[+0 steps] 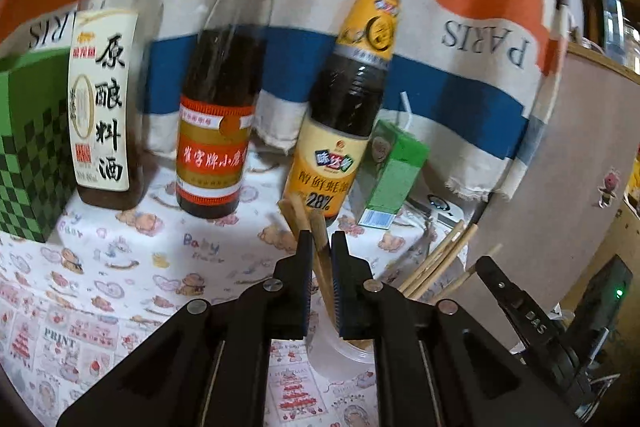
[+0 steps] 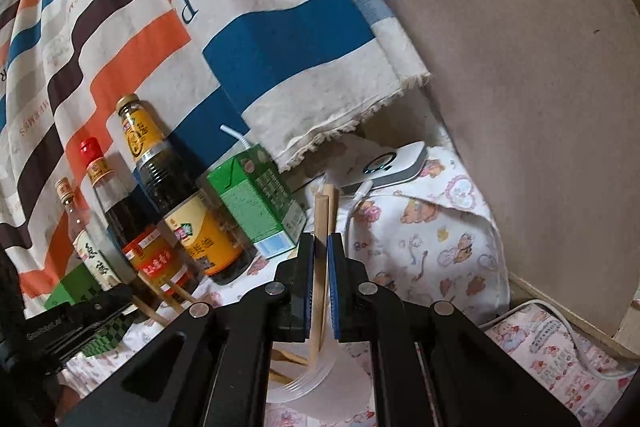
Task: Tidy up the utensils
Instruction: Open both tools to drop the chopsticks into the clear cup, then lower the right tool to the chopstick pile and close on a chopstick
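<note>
left tongs (image 1: 322,247) clamped on chopsticks (image 1: 320,239) – over cup (image 1: 344,343) | right tongs (image 2: 321,247) clamped on chopsticks (image 2: 320,227) – ends in cup (image 2: 320,383) on table (image 1: 120,267)

Support surface was a table covered by a cartoon-print cloth (image 1: 120,267). Standing directly on it along the back: cooking wine bottle (image 1: 106,99), red-capped sauce bottle (image 1: 224,115), oyster sauce bottle (image 1: 340,123), green drink carton (image 1: 394,179) with straw, green checkered box (image 1: 28,155). A clear plastic cup (image 2: 320,387) and a white device (image 2: 394,163) with attached cable also rested on it.
</note>
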Demonstrator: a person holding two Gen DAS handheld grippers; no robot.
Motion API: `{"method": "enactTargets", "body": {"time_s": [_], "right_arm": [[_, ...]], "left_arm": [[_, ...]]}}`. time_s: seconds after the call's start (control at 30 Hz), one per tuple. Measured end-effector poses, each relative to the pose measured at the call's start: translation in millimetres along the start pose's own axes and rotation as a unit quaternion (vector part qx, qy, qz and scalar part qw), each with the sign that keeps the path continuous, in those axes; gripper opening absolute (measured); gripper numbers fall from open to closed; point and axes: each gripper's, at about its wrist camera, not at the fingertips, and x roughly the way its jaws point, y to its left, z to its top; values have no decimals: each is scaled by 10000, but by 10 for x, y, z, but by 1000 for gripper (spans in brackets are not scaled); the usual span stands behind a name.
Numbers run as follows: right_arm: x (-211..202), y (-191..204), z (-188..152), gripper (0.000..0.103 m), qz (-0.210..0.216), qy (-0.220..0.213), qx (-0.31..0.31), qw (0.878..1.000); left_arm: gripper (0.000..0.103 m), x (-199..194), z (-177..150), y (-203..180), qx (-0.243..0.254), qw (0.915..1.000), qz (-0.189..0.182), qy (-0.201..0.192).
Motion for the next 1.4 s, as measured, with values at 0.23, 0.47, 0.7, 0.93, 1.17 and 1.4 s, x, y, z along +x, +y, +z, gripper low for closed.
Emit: {"method": "enactTargets", "body": {"time_s": [0.23,0.47,0.7,0.93,1.17,1.4], "right_arm": [[27,-5,8,32,133,279,132,9994],[-71,-27,-3,74,-81,-80,297,9995],[-228,58,44,81,-102,-437,229,9987],[-318,396,15,81,197,-387,-451,9980],[-377,755,-165,79,941,-42,-973,9908],[-221,997,-471,76,1162,768,-1202,9829]], "left_arm": [[8,181,-93,4,37,9993,35,381],[56,-4,-134,36,101,9993,366,61],[71,-451,-97,209,323,9872,1500,-423],[95,-817,-186,368,793,9743,1984,-709],[102,-1164,-398,629,817,9722,2015,-865],[102,-1056,-630,911,828,9723,2049,-756]]}}
